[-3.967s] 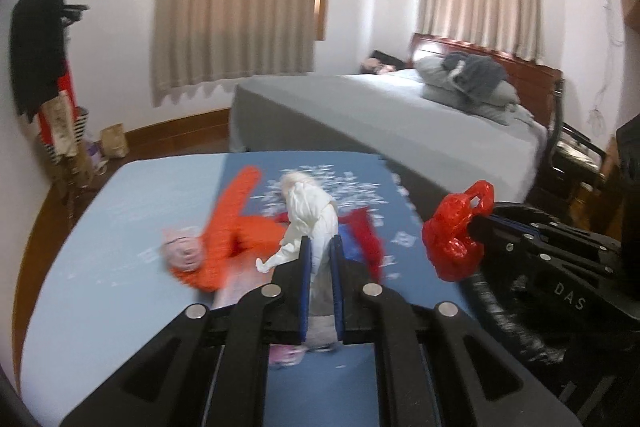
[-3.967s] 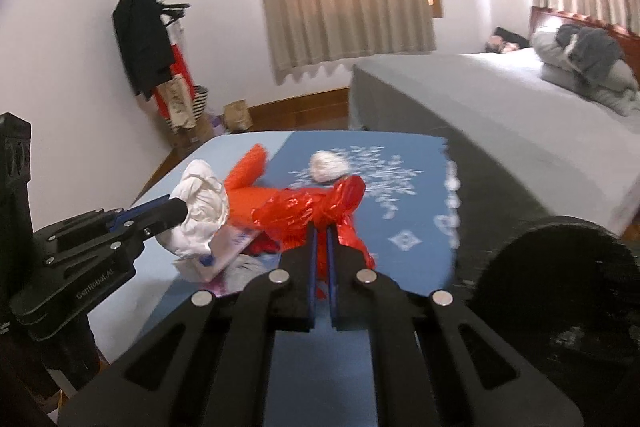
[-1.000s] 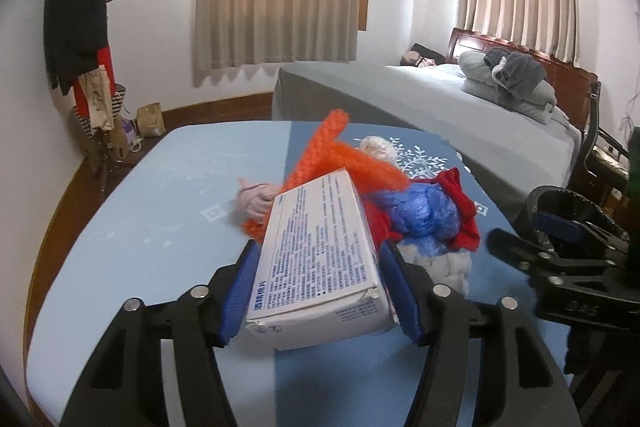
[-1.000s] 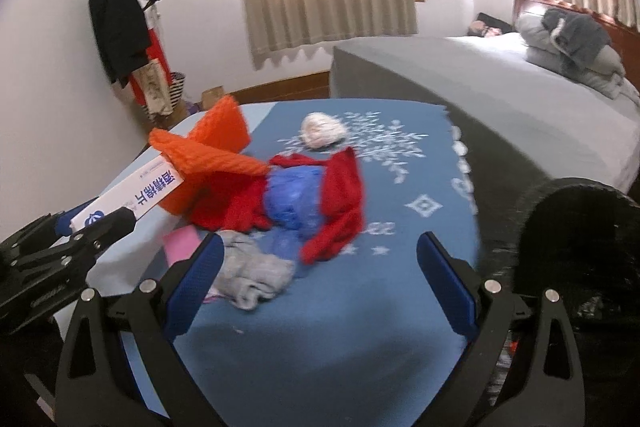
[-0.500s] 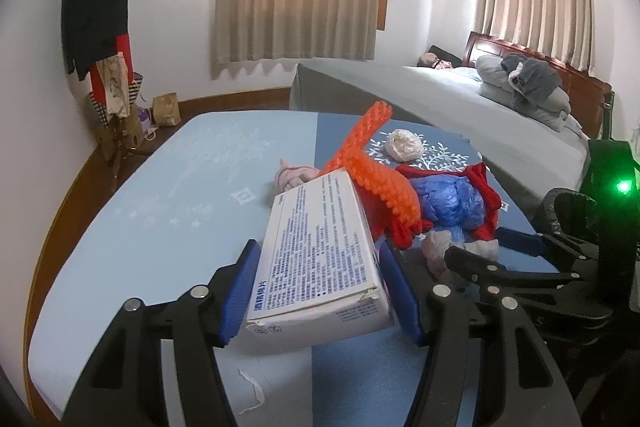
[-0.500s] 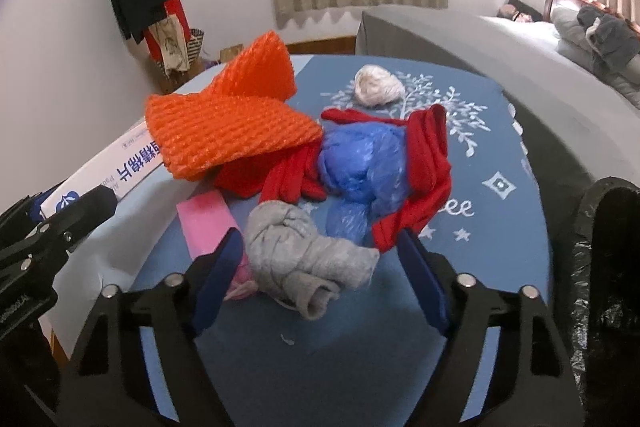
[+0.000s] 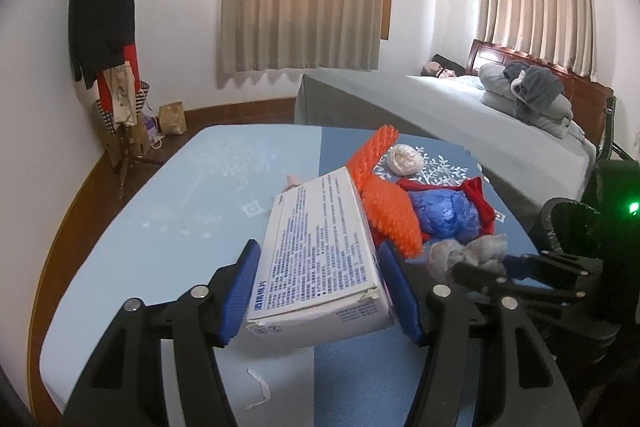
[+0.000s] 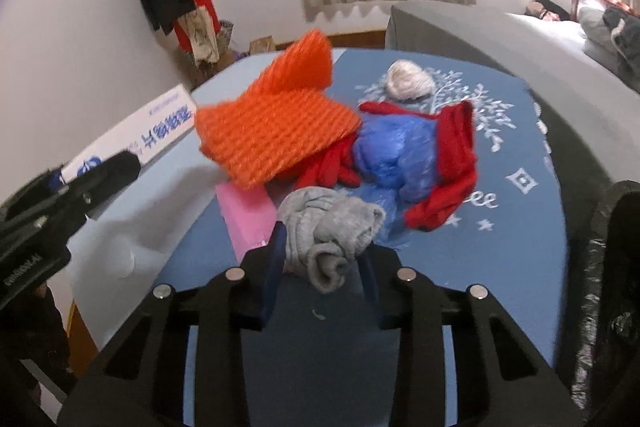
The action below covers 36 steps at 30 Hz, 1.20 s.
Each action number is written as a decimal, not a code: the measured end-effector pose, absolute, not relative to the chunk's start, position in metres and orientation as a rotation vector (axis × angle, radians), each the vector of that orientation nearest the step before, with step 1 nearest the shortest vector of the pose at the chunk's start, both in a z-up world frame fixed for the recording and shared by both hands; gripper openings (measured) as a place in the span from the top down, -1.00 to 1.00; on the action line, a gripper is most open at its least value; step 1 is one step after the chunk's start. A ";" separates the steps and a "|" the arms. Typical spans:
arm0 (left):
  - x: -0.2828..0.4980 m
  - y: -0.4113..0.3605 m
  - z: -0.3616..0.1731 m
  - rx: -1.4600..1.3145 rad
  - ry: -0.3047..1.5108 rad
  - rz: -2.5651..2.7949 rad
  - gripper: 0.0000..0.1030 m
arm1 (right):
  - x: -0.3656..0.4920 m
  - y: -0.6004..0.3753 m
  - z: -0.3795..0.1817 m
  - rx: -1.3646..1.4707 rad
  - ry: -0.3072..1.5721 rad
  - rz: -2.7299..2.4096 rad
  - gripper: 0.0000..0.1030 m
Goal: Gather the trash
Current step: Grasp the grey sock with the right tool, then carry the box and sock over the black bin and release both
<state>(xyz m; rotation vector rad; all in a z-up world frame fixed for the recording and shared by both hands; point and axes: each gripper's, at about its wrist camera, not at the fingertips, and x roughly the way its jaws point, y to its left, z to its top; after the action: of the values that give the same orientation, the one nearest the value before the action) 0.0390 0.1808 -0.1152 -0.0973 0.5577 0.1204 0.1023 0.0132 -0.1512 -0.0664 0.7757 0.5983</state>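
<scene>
The right gripper [image 8: 322, 263], spread wide over the pile a second ago, is now closing around the grey crumpled rag [image 8: 330, 231] at the near edge of the blue mat [image 8: 520, 247]; its pads seem just about touching, so that piece is probably next to go. The left gripper [image 7: 318, 287] still pinches the white carton [image 7: 320, 251], whose Chinese print reads "酒精棉片".

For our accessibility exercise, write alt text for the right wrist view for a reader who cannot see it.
The right claw is closing around a crumpled grey cloth on a blue table cover. Behind lie an orange mesh, a blue bag, red cloth and a pink block.
</scene>
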 end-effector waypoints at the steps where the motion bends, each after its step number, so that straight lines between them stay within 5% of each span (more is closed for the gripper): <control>1: 0.038 0.180 -0.113 -0.096 0.553 0.119 -0.17 | 0.100 0.010 -0.147 -0.059 0.762 0.596 0.35; 17: 0.040 0.139 -0.077 -0.072 0.464 0.018 -0.17 | 0.087 -0.058 -0.083 0.011 0.586 0.516 0.35; 36: 0.071 0.040 -0.068 -0.028 0.439 -0.227 -0.17 | 0.076 -0.180 -0.070 0.078 0.520 0.234 0.35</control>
<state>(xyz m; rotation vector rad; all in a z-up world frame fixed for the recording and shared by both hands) 0.0707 0.0403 -0.0677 -0.0285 0.4393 -0.2273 0.0762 -0.1796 -0.0697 0.0781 0.5201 0.2336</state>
